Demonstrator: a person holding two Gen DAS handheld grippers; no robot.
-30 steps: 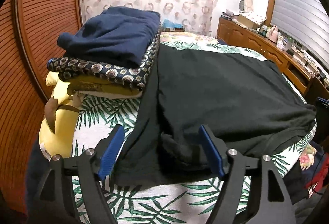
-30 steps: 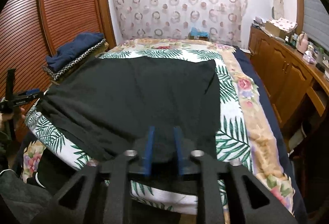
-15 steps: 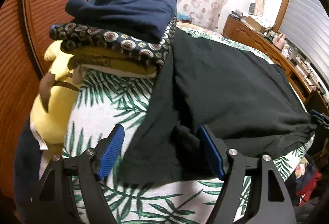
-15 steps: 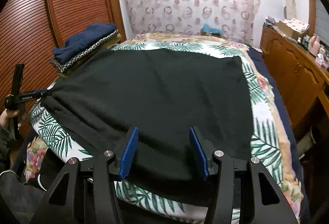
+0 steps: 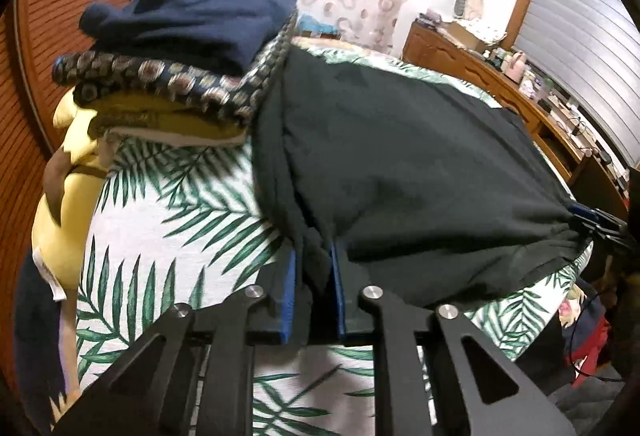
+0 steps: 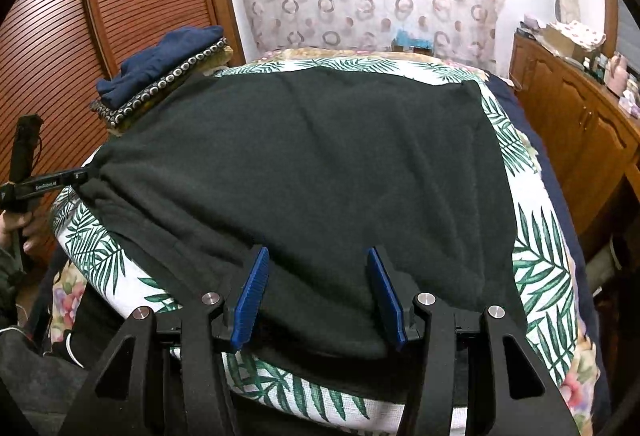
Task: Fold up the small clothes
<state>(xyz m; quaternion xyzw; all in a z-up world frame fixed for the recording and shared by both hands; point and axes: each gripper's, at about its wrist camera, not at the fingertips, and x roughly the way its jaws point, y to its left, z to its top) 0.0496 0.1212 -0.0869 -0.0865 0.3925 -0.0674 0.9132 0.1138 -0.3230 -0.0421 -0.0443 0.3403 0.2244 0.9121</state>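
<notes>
Now our left claw (image 5: pixel 313 286) pinches a bunched shirt (image 6: pixel 304 172) corner; right claw (image 6: pixel 320 292) gapes wide astride the near hem. Pulling one-handed may drag the shirt askew on the bed (image 6: pixel 536 276).

1. On the side of the left hand-held gripper (image 6: pixel 82 176), seen in the right wrist view: small white lettering, apparently "GenRobot.AI", only partly legible.
2. On the white tag at the yellow plush toy (image 5: pixel 60 228) in the left wrist view: too blurred to read.
3. Nothing else legible in either view.
</notes>
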